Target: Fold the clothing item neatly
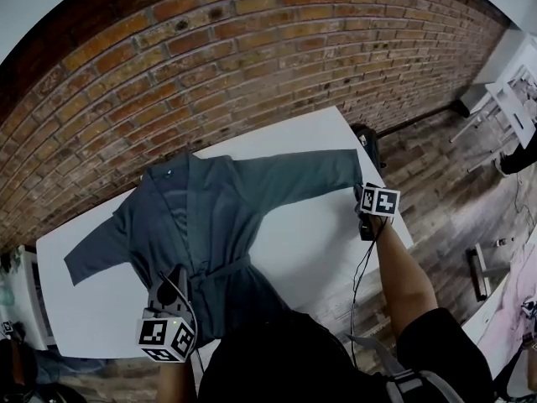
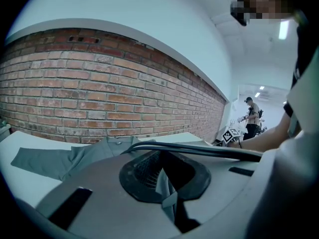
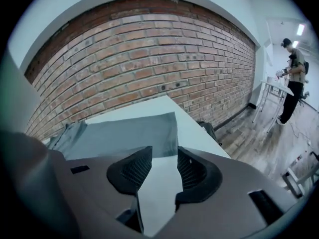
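Cloth: the garment (image 1: 214,217) I am working on is a grey-blue robe of thin, matte woven fabric. It lies front-up with soft creases down the body.
Lay: it is spread flat on the worktop (image 1: 310,242). Its collar (image 1: 172,173) points toward the brick wall (image 1: 210,57), and a narrow cloth belt (image 1: 220,271) crosses the waist.
Sleeves: the left sleeve (image 1: 96,254) slants out toward the worktop's left end. The right sleeve (image 1: 302,177) runs straight out, its square cuff stopping just short of the right end.
Worktop: smooth, white and rectangular with sharp edges. There is bare surface below the right sleeve and around the left cuff.
Room: the far long edge runs close along the rough red bricks. Wooden floor (image 1: 445,191) lies open beyond the right end.
Left gripper (image 2: 167,183): the jaws are closed, and a thin fold of the garment is pinched between the ribbed black pads. In the head view it sits low at the near edge on the robe's lower left front, tilted slightly down.
Right gripper (image 3: 160,168): the jaws stand apart with only bare white worktop between them. The cuff edge is just ahead of the tips and not touching them.
Right arm: my forearm (image 1: 403,280) reaches out over the near right corner, with the gripper angled down toward the cuff.
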### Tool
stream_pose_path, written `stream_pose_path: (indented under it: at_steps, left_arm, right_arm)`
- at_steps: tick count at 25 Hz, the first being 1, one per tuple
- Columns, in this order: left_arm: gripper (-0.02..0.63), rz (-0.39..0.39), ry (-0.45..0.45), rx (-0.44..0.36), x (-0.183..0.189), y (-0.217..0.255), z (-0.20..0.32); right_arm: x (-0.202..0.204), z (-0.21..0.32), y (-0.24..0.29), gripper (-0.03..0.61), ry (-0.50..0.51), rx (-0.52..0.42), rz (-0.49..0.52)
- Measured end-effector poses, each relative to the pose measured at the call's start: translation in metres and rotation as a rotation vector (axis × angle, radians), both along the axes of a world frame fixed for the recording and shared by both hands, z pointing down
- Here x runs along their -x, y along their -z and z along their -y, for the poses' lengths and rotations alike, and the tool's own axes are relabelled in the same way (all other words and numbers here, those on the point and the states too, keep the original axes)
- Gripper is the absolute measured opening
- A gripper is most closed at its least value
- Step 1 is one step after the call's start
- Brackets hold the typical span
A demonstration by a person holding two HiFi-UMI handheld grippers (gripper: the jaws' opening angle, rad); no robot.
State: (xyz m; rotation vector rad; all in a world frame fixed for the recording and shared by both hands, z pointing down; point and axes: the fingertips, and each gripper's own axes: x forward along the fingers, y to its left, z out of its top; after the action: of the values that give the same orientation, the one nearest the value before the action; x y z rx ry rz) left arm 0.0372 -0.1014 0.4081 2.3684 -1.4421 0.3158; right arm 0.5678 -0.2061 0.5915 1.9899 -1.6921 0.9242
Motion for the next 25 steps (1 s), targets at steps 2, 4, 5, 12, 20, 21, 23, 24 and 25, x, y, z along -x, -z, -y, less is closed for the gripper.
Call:
stream_pose_path:
  at_steps: [2,4,5,12,20,21,23,24,25]
  left_arm:
    - [-0.009,0.005,0.002,0.019,0.001,-0.006,-0.002]
    - [-0.009,0.003,0.001,0.032,0.0,-0.01,-0.001]
    - [-0.009,0.001,0.001,0.035,-0.002,-0.011,0.001]
    - [-0.009,0.017,0.009,0.037,0.001,-0.015,0.001]
    - [-0.009,0.011,0.046,0.065,0.02,-0.026,0.001]
    - [-0.009,0.01,0.044,0.07,0.02,-0.027,0.001]
    - [-0.009,0.009,0.04,0.079,0.018,-0.03,0.0]
    - [-0.009,0.008,0.038,0.081,0.017,-0.03,0.0]
    - [-0.009,0.007,0.037,0.082,0.016,-0.03,0.0]
  right_arm:
    - [-0.005,-0.001,-0.007,0.141,0.004,0.026,0.001]
    - [-0.012,0.001,-0.009,0.141,-0.024,0.028,0.039]
    - [-0.015,0.003,-0.009,0.141,-0.035,0.027,0.062]
    - [-0.02,0.011,-0.027,0.141,-0.06,0.094,0.123]
    - [-0.023,0.013,-0.03,0.14,-0.059,0.169,0.108]
    - [-0.023,0.014,-0.031,0.135,-0.041,0.198,0.082]
    - [-0.022,0.015,-0.032,0.132,-0.025,0.243,0.056]
    - [-0.023,0.015,-0.032,0.13,-0.028,0.257,0.06]
    - [-0.024,0.015,-0.032,0.126,-0.034,0.267,0.069]
